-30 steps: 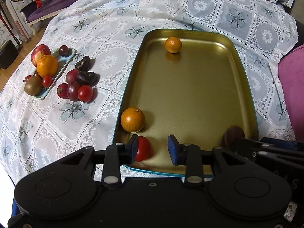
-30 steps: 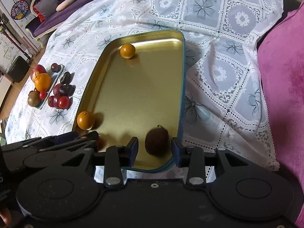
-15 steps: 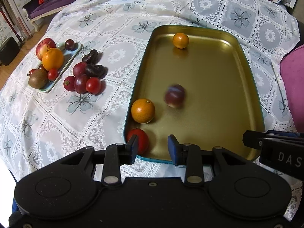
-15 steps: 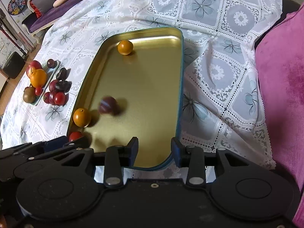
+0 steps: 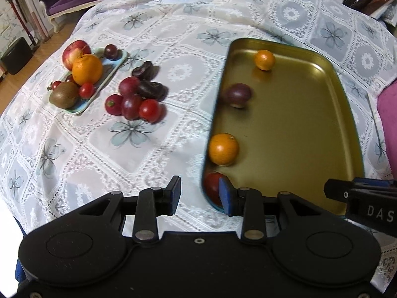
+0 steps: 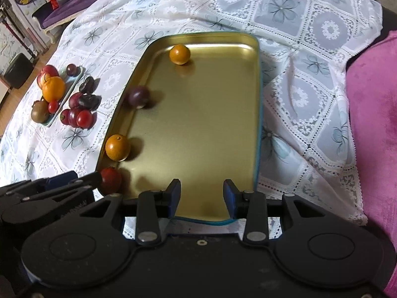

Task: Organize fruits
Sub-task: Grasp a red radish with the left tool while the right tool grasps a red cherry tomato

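A gold tray [image 5: 297,134] [image 6: 198,129] holds a small orange [image 5: 264,59] [image 6: 180,54] at the far end, a purple plum [image 5: 237,94] [image 6: 139,96] by the left wall, an orange [image 5: 223,149] [image 6: 117,147] and a red tomato [image 5: 211,186] [image 6: 111,179] at the near left corner. My left gripper [image 5: 199,195] is open and empty over the tray's near left edge. My right gripper [image 6: 201,196] is open and empty over the tray's near edge.
A small light-blue dish [image 5: 109,79] [image 6: 72,89] at the left holds an apple, an orange, a kiwi and small fruits. A pile of red and dark fruits [image 5: 139,99] [image 6: 79,109] lies beside it on the lace tablecloth. A pink cushion [image 6: 372,114] is at the right.
The plum left my right gripper's fingers and rolled across the tray to its left wall. My left gripper swung left; both grippers drew back a little.
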